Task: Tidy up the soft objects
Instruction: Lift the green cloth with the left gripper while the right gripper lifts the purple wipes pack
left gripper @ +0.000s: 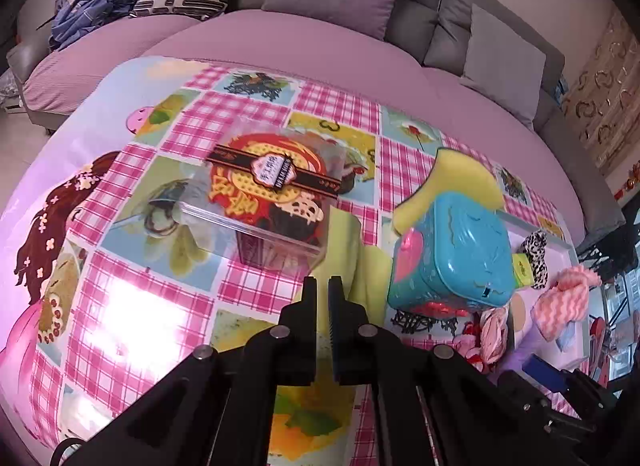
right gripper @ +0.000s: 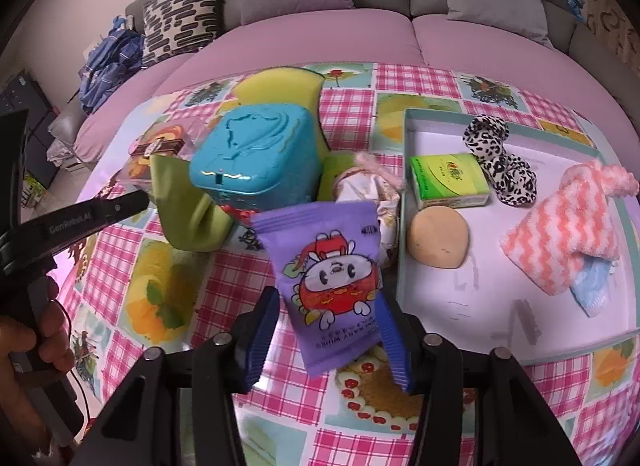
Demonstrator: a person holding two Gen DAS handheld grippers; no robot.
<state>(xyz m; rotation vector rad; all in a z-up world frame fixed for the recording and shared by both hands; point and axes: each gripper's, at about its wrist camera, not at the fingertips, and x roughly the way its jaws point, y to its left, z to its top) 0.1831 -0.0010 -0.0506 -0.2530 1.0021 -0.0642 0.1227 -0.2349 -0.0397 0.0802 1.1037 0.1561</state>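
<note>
Between the blue jaws of the right gripper (right gripper: 328, 330) a purple snack packet (right gripper: 332, 286) hangs gripped above the surface (right gripper: 160, 298), beside the tray (right gripper: 404, 201), while the left gripper (left gripper: 322, 286) pinches a green cloth (left gripper: 352, 262) with closed jaws.

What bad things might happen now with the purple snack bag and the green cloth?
The right gripper has the purple snack bag between its blue fingers near one end, so the slippery bag might slide out or get squashed.

The left gripper is pinching the green cloth, which lies against the blue tin. Lifting the cloth might tip or drag the tin.
</note>
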